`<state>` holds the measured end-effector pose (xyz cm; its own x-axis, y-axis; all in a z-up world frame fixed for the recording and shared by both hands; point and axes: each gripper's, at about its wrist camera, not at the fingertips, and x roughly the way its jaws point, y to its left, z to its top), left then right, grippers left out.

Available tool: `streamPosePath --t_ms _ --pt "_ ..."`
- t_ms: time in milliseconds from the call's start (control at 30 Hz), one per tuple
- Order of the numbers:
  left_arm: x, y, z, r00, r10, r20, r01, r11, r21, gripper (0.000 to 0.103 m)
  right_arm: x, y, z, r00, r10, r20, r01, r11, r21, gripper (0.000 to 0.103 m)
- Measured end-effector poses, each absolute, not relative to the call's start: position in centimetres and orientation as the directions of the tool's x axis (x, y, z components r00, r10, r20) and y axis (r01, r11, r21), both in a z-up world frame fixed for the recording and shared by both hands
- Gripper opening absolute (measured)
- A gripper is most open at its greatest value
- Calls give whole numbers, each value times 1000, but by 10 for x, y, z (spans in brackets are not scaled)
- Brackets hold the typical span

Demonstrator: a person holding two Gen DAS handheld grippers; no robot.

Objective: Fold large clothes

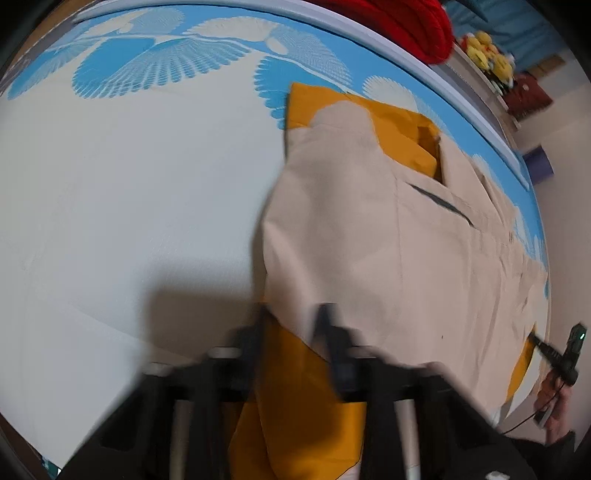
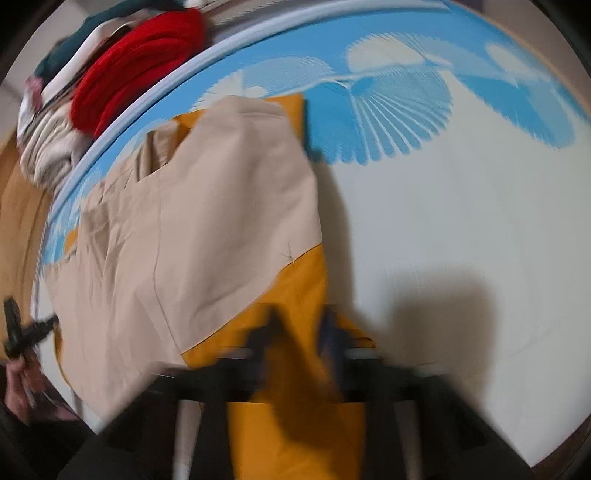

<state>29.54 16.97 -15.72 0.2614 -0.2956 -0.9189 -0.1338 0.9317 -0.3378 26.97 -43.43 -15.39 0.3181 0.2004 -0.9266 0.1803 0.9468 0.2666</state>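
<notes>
Left hand-held gripper [image 1: 293, 314] and right hand-held gripper [image 2: 301, 317] each pinch the beige-and-mustard jacket [image 1: 369, 229] nearly closed on the tabletop [image 1: 129, 184]; mid-fold; next, laying the edge flat.

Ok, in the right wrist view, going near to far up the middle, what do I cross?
Right gripper → mustard-yellow part of the garment → its beige panel → blue fan-patterned border of the sheet → pale mattress edge.

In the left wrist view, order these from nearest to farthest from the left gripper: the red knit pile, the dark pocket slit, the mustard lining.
From the left gripper:
1. mustard lining, right at the fingers.
2. dark pocket slit, mid-garment, right.
3. red knit pile, beyond the bed edge, top.
</notes>
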Motion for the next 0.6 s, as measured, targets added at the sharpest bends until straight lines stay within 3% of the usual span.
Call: streamPosePath --t_ms 133,333,533,600 --pt "293 163 -122 387 -239 -891 -53 959 -280 3 265 -431 -123 420 195 -886 145 950 277 4" --pt "297 166 -77 571 -177 -801 -72 962 -264 3 259 -427 -64 659 153 -737 117 946 301 3" --pt "316 158 -59 672 -125 -730 -106 959 -262 3 285 -413 -53 735 34 -678 198 945 262 3" --pt "325 155 -64 670 -100 -736 -123 962 -242 8 294 -406 -53 742 -4 -670 222 945 240 3"
